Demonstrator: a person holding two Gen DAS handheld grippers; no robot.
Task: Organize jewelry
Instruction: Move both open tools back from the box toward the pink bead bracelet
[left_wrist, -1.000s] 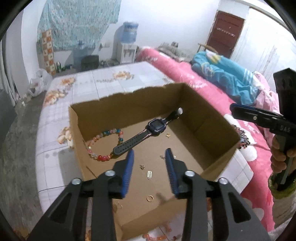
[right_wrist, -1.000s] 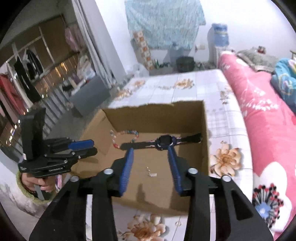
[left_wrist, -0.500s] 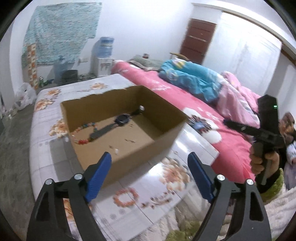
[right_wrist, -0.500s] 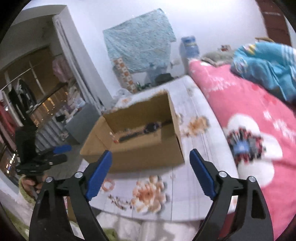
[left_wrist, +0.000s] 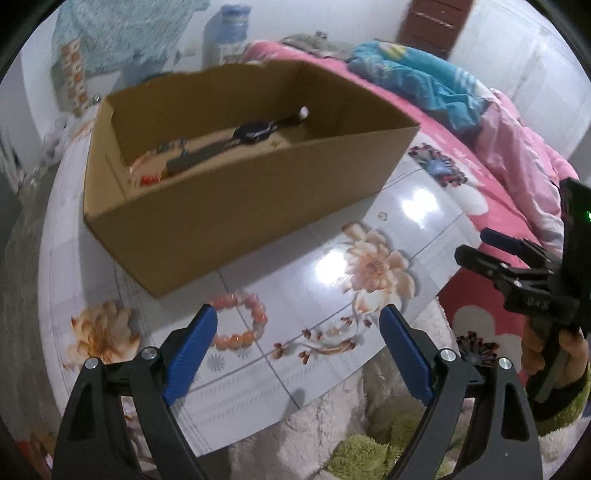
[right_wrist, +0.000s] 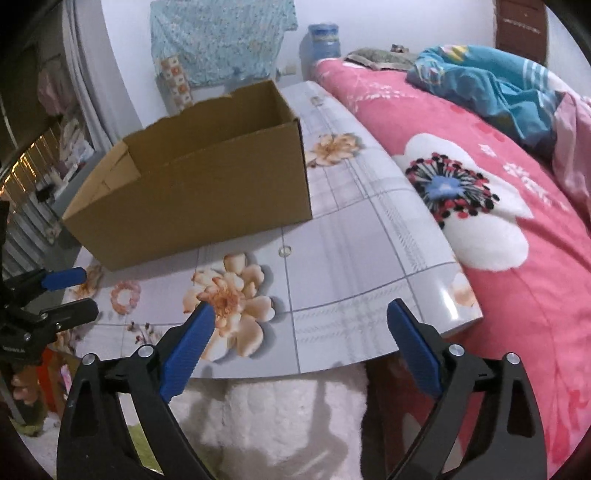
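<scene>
My left gripper (left_wrist: 297, 352) and right gripper (right_wrist: 299, 341) have just been opening, nothing between them — the pink bead bracelet (left_wrist: 240, 321) lies on the table (left_wrist: 388, 258) before the cardboard box (left_wrist: 236, 206); light, floppy, slippery — I'd pinch one side of the loop.

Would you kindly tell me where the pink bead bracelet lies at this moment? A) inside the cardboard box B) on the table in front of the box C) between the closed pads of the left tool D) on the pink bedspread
B: the pink bracelet lies flat on the table, just outside the box's near wall, and the left tool is open above it without touching it.
</scene>
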